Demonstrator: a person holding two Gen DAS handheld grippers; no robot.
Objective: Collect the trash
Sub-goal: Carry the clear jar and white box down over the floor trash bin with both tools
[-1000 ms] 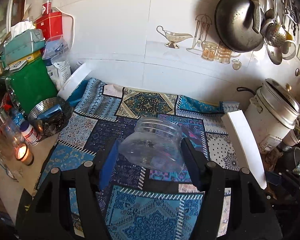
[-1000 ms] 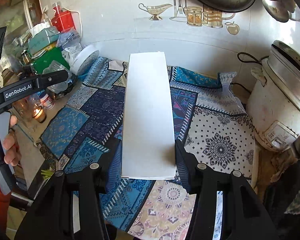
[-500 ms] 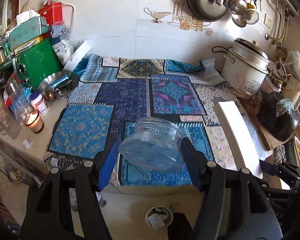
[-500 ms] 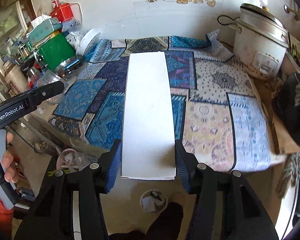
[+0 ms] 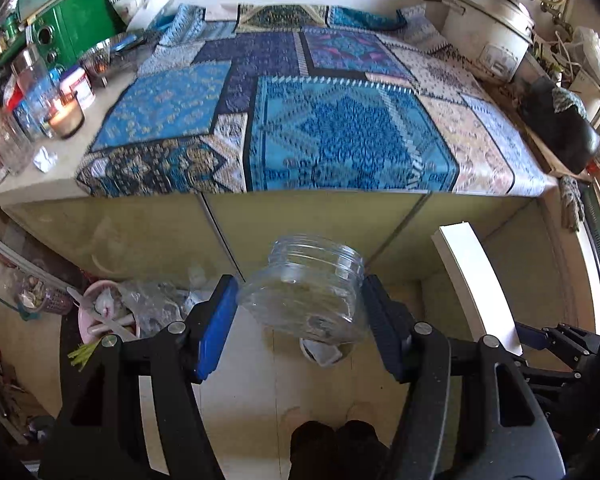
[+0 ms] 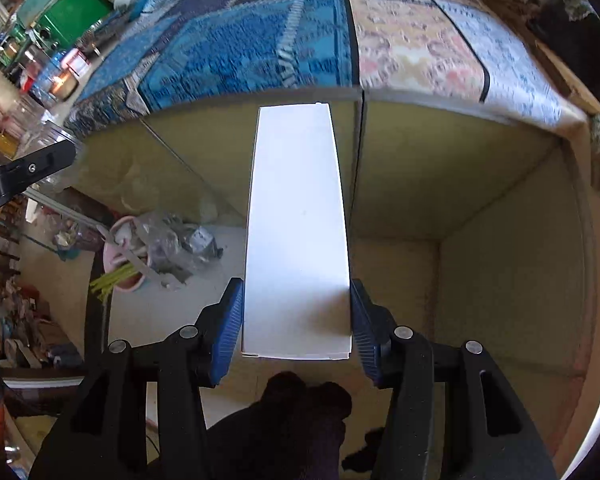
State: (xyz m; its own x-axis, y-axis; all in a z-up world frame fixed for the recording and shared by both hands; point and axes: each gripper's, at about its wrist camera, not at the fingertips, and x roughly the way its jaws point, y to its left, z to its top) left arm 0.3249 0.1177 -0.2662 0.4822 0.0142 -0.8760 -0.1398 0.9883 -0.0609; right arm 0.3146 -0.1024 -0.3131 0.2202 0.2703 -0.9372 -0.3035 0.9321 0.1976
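My left gripper is shut on a clear plastic jar, held in the air in front of the counter, above the floor. Through and below the jar a small white bin with paper in it shows on the floor. My right gripper is shut on a long white box, also held off the counter over the floor. The white box also shows in the left wrist view at the right.
The counter with the patterned blue cloth stands ahead, with yellow cabinet doors below. A lit candle, jars and a green box crowd its left end; a rice cooker stands at right. A pink bowl with rubbish lies on the floor at left.
Both grippers have pulled back from over the cloth and tilted down. They now hang in front of the counter over the floor, still holding the jar and the box.
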